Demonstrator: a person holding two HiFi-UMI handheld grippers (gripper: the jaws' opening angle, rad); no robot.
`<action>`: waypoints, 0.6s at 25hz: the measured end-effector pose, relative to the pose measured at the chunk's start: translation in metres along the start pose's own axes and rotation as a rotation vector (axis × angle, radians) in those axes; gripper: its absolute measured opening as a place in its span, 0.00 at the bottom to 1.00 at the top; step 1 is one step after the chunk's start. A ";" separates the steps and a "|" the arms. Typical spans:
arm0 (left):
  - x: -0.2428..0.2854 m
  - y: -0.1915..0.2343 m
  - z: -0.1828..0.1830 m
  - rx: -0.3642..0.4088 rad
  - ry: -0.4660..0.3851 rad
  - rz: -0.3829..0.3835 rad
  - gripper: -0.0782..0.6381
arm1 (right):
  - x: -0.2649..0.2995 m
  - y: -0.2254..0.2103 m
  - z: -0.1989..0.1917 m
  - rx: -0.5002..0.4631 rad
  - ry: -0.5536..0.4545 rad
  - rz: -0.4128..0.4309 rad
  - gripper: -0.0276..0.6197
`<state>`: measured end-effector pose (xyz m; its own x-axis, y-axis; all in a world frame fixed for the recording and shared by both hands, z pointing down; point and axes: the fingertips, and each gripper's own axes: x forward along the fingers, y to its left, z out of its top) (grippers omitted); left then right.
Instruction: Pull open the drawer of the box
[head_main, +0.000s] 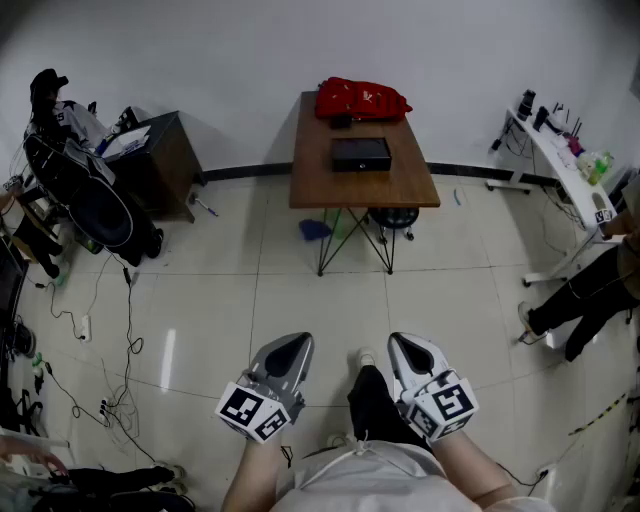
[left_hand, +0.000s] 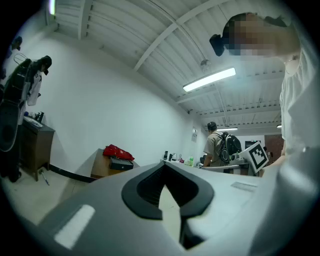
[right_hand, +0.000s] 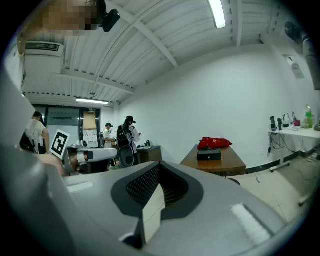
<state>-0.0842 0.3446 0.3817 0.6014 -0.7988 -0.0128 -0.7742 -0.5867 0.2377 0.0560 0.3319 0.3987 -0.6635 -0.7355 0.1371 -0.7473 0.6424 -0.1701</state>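
1. Head view: the small black rectangular box (head_main: 361, 153) sits on a brown wooden table (head_main: 312, 180) by the far wall. Its drawer is too small to read. The left gripper (head_main: 292, 350) and right gripper (head_main: 405, 350) are low and well apart from it.
2. Left gripper view: the jaws are together with nothing between them. The box is tiny and indistinct.
3. Right gripper view: the jaws are closed and empty. The box is distant.

— What sort of place is this?
— A lab or workroom: bare white walls (head_main: 200, 60), tiled floor (head_main: 200, 300), a tube light (left_hand: 209, 79) overhead.
— Anything more?
— Right of the wooden tabletop (head_main: 315, 170) stands a white tabletop (head_main: 565, 172) crowded with bottles and gear. Left of it are a dark cabinet (head_main: 165, 165) and loose cables (head_main: 112, 408).
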 end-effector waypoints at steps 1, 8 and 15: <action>0.009 0.006 -0.001 -0.001 -0.002 -0.001 0.12 | 0.010 -0.008 0.001 0.000 0.000 0.003 0.05; 0.096 0.068 0.000 -0.007 0.003 0.010 0.12 | 0.096 -0.083 0.018 -0.007 -0.005 0.020 0.05; 0.220 0.140 0.024 -0.004 -0.002 0.023 0.12 | 0.196 -0.194 0.063 -0.026 -0.003 0.020 0.05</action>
<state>-0.0646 0.0835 0.3885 0.5835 -0.8120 -0.0089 -0.7866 -0.5679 0.2422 0.0730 0.0499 0.3969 -0.6783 -0.7230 0.1311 -0.7345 0.6624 -0.1476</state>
